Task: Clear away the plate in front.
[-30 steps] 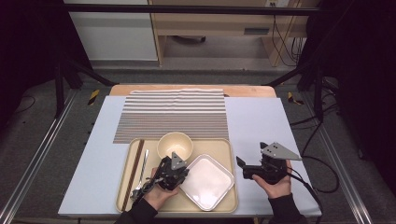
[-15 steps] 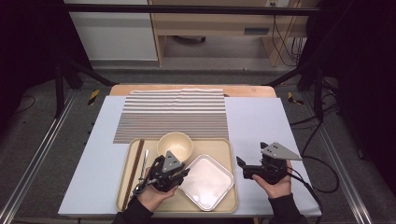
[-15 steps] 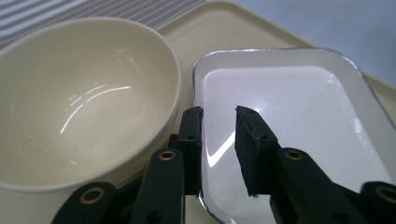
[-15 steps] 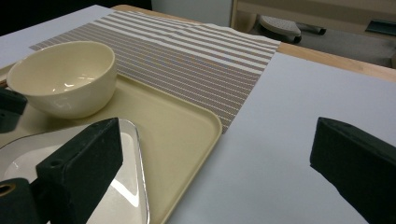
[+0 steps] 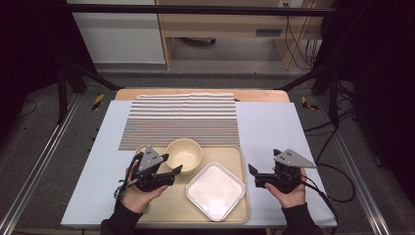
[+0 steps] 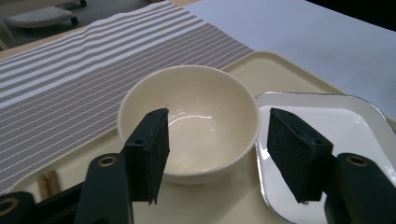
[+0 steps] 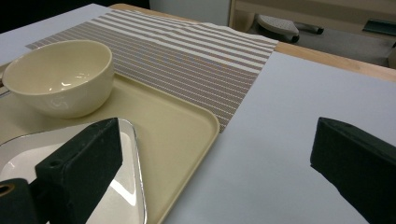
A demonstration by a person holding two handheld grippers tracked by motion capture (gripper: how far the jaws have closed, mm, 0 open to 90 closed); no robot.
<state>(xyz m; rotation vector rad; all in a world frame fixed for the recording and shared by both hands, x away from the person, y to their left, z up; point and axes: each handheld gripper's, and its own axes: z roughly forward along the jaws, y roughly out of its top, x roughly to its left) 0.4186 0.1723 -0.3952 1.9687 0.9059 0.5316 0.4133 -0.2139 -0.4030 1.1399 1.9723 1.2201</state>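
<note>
Cream bowl (image 6: 189,121) sits just ahead of the left claw (image 6: 217,156), its jaws spread wide and empty.

At twelve o'clock we see a grey-and-white striped cloth placemat (image 5: 181,120) on the pale blue table cover (image 5: 274,129); beyond it, grey floor (image 5: 235,54).

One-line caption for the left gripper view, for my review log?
Open left gripper aimed at an empty cream bowl on a tray, beside a white square plate.
</note>
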